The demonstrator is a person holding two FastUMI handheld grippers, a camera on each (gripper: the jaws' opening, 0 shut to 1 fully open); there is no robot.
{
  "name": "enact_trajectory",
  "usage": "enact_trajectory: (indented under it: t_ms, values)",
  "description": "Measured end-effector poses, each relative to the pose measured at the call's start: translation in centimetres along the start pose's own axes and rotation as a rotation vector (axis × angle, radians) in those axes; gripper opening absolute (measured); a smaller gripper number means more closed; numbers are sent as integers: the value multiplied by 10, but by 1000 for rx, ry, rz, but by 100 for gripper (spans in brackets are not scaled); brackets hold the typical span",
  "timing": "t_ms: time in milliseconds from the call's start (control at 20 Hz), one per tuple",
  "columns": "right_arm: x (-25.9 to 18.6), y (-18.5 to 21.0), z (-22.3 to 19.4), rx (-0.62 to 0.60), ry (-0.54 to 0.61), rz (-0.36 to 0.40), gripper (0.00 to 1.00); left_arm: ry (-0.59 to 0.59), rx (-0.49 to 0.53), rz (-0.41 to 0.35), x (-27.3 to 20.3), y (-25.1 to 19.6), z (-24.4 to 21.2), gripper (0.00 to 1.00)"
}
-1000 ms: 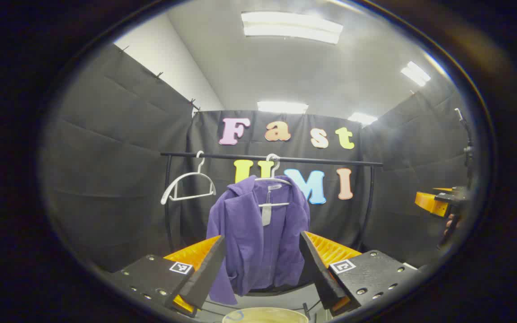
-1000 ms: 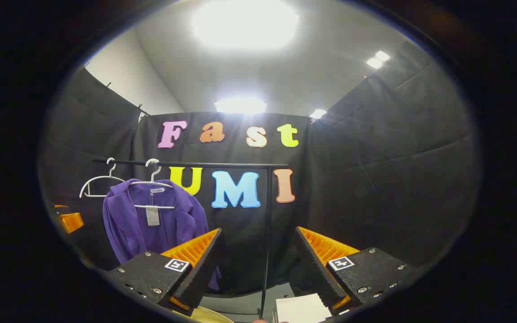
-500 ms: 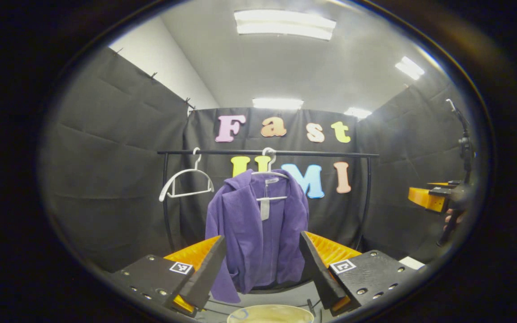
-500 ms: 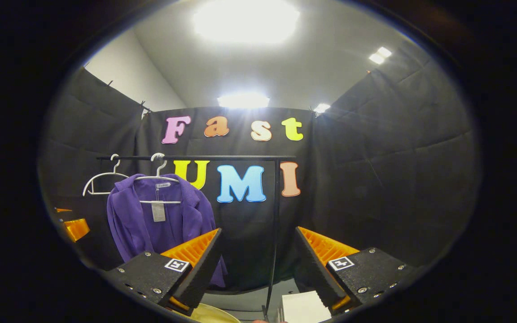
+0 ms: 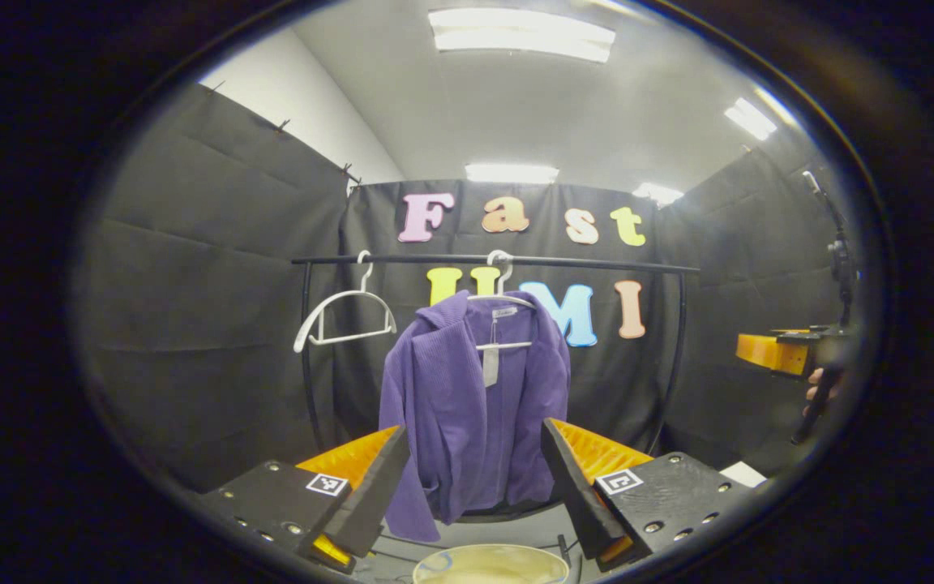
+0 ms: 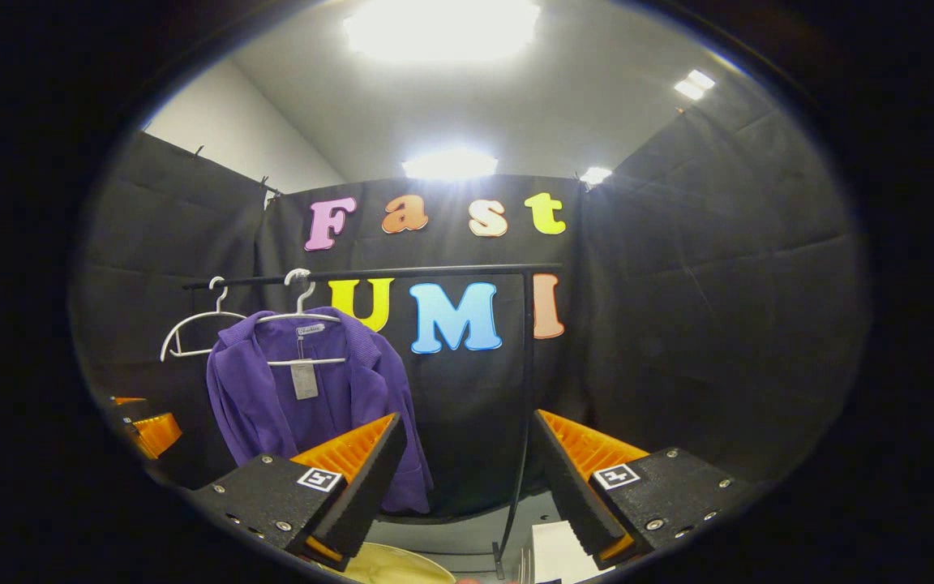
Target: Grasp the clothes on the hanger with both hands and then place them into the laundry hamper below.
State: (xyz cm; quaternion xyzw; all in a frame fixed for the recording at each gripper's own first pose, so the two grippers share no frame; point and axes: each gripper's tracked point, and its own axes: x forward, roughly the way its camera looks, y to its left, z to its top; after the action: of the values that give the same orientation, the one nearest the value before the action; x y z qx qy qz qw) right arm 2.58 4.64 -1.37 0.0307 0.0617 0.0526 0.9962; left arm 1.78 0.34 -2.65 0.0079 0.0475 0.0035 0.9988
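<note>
A purple jacket [image 5: 475, 405] hangs on a white hanger [image 5: 503, 302] from the black rail [image 5: 597, 264], above the hamper [image 5: 490, 566], whose pale rim shows at the bottom edge. A grey tag [image 5: 490, 367] dangles at the collar and a small neck label [image 6: 309, 329] sits there too; its writing is too small to read. An empty hanger [image 5: 343, 315] hangs beside it. The left gripper [image 5: 475, 462] is spread wide, empty, short of the jacket. The right gripper [image 6: 463, 458] is likewise spread and empty, with the jacket off to its left. A white sheet [image 6: 558, 556] lies below.
</note>
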Motion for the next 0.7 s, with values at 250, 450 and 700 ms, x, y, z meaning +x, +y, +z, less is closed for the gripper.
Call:
enact_trajectory:
  t_ms: [250,450,700]
  values:
    - [52,38,3,61,18,100,96,1,-10,20,34,-2,14,99]
    - [110,68,3,92,19,171,96,6,-15,74,74,-1,28,99]
    - [176,103,-6,200,47,266,95,55,0,136,137,-6,21,99]
